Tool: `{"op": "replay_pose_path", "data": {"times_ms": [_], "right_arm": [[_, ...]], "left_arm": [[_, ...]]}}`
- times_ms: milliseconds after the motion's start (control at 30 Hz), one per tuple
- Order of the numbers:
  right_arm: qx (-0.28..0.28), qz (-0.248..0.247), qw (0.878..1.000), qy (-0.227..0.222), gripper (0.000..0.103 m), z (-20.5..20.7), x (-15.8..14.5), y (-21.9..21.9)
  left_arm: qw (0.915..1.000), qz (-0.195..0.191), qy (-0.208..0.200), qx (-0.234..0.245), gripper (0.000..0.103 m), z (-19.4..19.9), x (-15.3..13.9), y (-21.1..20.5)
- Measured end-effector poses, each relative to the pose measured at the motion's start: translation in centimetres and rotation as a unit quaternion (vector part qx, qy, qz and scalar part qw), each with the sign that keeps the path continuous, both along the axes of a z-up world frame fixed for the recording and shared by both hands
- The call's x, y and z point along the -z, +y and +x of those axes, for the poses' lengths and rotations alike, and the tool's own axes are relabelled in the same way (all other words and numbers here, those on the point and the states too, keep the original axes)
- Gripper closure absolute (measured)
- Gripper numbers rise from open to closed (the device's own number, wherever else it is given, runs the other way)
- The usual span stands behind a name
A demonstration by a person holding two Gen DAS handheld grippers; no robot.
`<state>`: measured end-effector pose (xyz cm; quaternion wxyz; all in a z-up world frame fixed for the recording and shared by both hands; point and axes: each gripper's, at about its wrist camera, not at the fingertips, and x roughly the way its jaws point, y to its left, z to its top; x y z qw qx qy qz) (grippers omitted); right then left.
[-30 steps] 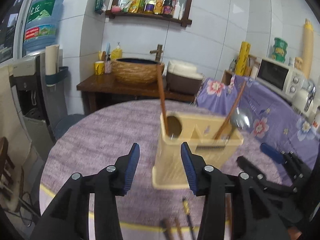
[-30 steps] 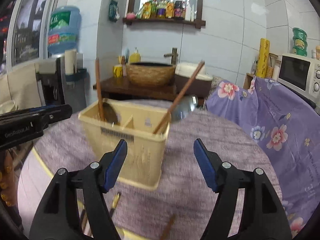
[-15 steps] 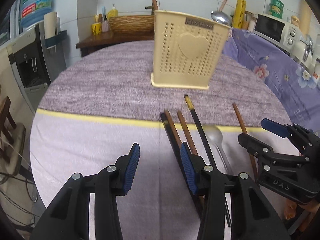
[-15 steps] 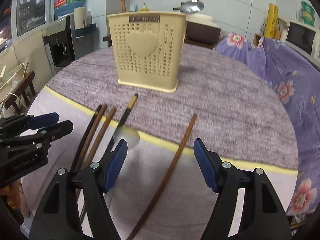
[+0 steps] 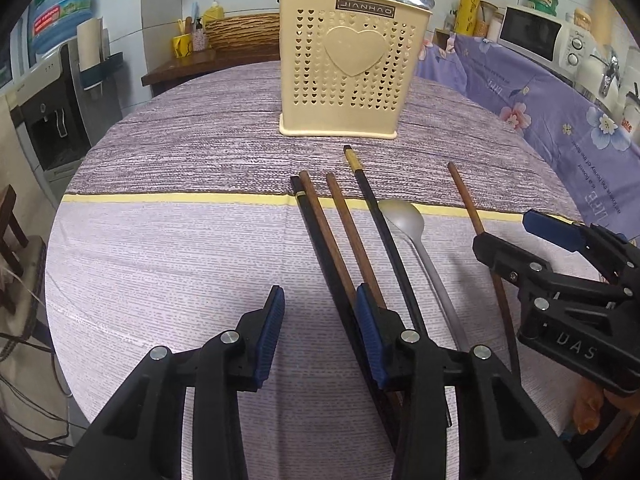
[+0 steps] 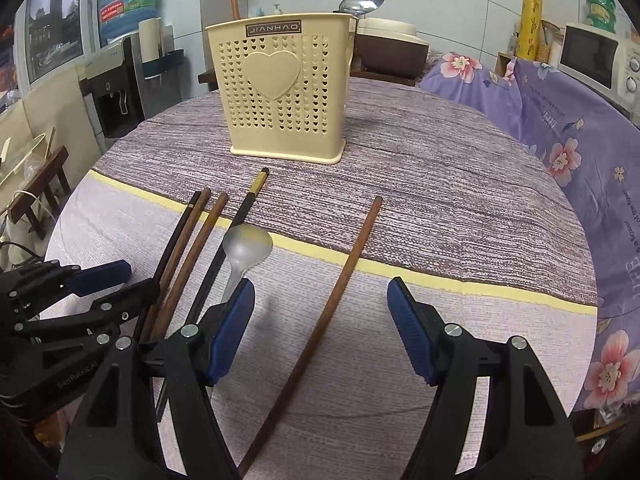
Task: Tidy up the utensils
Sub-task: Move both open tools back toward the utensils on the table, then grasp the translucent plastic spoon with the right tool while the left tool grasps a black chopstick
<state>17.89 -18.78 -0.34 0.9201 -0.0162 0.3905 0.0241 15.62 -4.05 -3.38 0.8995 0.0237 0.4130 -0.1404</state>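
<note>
I see the round table (image 5: pixel 168 248) with the yellow holder (image 5: pixel 344 68) standing far back on it. Only my right view shows the lone brown stick (image 6: pixel 320 320) lying between the wide-spread right claw (image 6: pixel 320 336). My left view shows the left claw (image 5: pixel 320 332), which has just been closing on nothing, its right pad beside the sticks (image 5: pixel 332 240). The grey spoon (image 5: pixel 404 220) lies near them.

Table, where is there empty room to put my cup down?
The table is bare left of the chopsticks, from the yellow stripe down to the near edge. It is also bare left of the holder. In the right view, right of the lone chopstick is free too. The chopsticks and spoon crowd the middle.
</note>
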Motion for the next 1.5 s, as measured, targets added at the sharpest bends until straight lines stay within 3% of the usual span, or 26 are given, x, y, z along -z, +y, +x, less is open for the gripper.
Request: {"op": "replay_pose_path", "data": {"times_ms": [367, 667, 933, 1200, 1500], "right_arm": [[0.009, -0.002, 1.000, 0.005, 0.034, 0.0, 0.1, -0.4], [-0.022, 0.026, 0.999, 0.029, 0.034, 0.9, 0.6, 1.3], [-0.036, 0.002, 0.998, 0.053, 0.039, 1.3, 2.1, 3.4], [0.006, 0.006, 0.999, 0.049, 0.042, 2.5, 2.2, 1.8], [0.000, 0.010, 0.998, 0.065, 0.042, 3.9, 2.0, 1.9]], "left_arm": [[0.9999, 0.010, -0.001, -0.011, 0.066, 0.1, -0.1, 1.3], [0.9991, -0.013, -0.005, -0.040, 0.066, 0.5, -0.8, 3.0], [0.9988, -0.024, -0.004, -0.042, 0.066, 0.4, -0.6, 3.2], [0.9985, -0.029, -0.003, -0.046, 0.066, 0.4, -0.6, 3.2], [0.9984, -0.032, -0.002, -0.047, 0.066, 0.5, -0.5, 3.2]]}}
